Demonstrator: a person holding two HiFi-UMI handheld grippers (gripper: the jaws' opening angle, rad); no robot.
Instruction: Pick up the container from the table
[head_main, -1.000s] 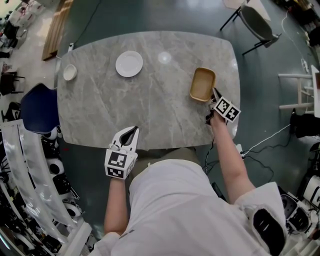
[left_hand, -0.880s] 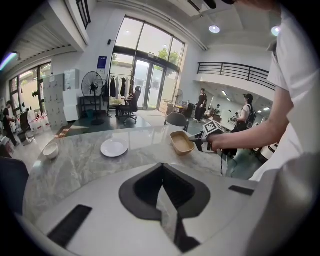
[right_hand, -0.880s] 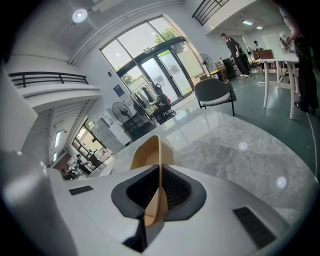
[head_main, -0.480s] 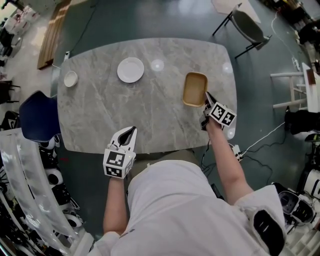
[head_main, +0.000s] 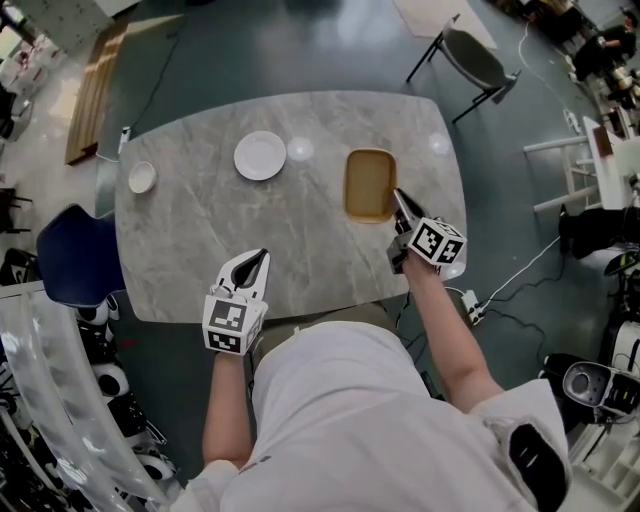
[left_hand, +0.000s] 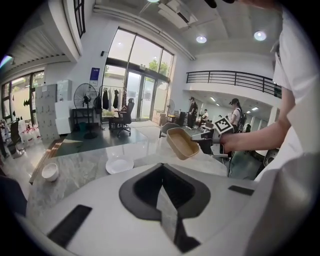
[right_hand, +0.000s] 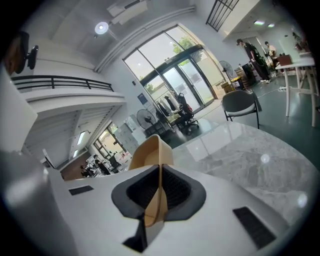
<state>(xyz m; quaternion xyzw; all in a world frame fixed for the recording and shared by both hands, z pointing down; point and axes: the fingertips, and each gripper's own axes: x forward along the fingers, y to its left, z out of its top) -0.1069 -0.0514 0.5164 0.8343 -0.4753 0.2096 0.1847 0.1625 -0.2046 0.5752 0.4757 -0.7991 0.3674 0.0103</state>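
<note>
you are in the lifting step of the pick. your right gripper (head_main: 401, 206) has its jaws clenched on the near short wall of the container (head_main: 369, 184). in the right gripper view that thin tan wall stands edge-on, pinched between them. the container is a shallow tan rectangular tray that looks empty, and it hangs over the right half of the desk (head_main: 200, 240). the left gripper view shows it clear of the desk top and tilted rather than level.

your left gripper (head_main: 254, 268) sits at the near edge of the desk, its jaws pressed together with nothing between them, and it takes no part in the grasp. a white plate (head_main: 260, 155) and a small white bowl (head_main: 142, 177) lie on the far left part of the desk, well apart from the container.

by my reading the pick is nearly done, since the tray is off the desk and only needs to be raised clear and held steady. the next move calls for a firm pinch, because you hold one wall only and the tray's weight hangs out beyond the jaws, so it may pivot or slip. hold your wrist quiet, bring the tray toward level as you raise it, and stay above the right half of the desk, away from the plate and bowl.
</note>
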